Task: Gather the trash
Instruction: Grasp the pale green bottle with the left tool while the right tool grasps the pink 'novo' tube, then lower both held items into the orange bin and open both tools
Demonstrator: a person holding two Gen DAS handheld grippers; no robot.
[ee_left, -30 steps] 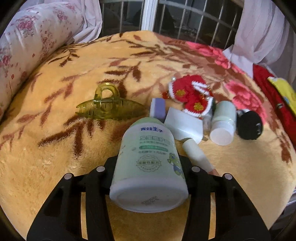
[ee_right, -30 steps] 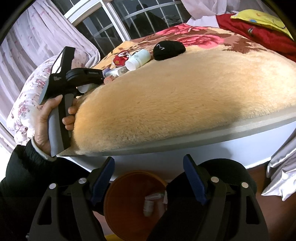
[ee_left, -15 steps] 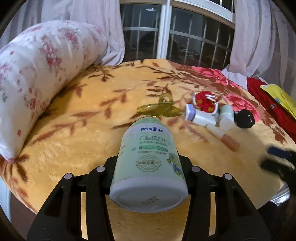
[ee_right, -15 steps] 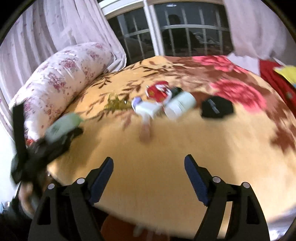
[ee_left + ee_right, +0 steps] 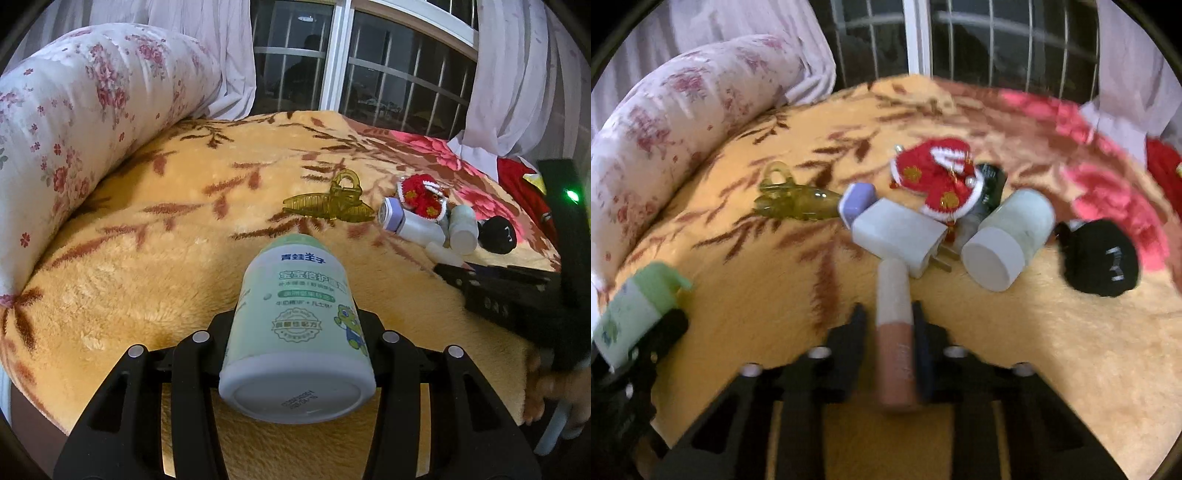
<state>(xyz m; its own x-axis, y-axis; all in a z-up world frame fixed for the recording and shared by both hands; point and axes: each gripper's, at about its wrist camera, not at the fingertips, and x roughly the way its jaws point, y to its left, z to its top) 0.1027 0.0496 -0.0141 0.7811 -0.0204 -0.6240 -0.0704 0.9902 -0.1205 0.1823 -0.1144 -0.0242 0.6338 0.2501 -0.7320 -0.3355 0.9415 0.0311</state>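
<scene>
One bed here, covered by one plush orange blanket (image 5: 155, 266) with brown leaf print and red flowers at the far side. One long floral bolster pillow (image 5: 74, 122) runs along its left edge, and behind it all sits a barred window (image 5: 388, 74) with pale curtains either side.

Now the trash. One big pale green bottle (image 5: 299, 325), label up and base toward the camera, sits pinched between the fingers of the left gripper (image 5: 295, 343) above the near edge of the bed. In the right wrist view that same bottle shows at the far left, blurred.

Out on the blanket, one cluster: one white bottle with a white cap (image 5: 1008, 240) lying on its side, one white plug adapter (image 5: 897, 236) with its prongs just beside that cap, one lilac-and-white little case (image 5: 855, 203), one dark jar (image 5: 988, 186) half hidden behind one red knitted ornament (image 5: 938, 177). One black pouch (image 5: 1100, 262) lies to the right, apart from the pile. One olive hair claw (image 5: 332, 203) lies left of it.

Smallest: one slim pink tube (image 5: 895, 332), its tip nearly at the adapter. The right gripper (image 5: 892, 321) has its fingers pressed onto it from both sides.
</scene>
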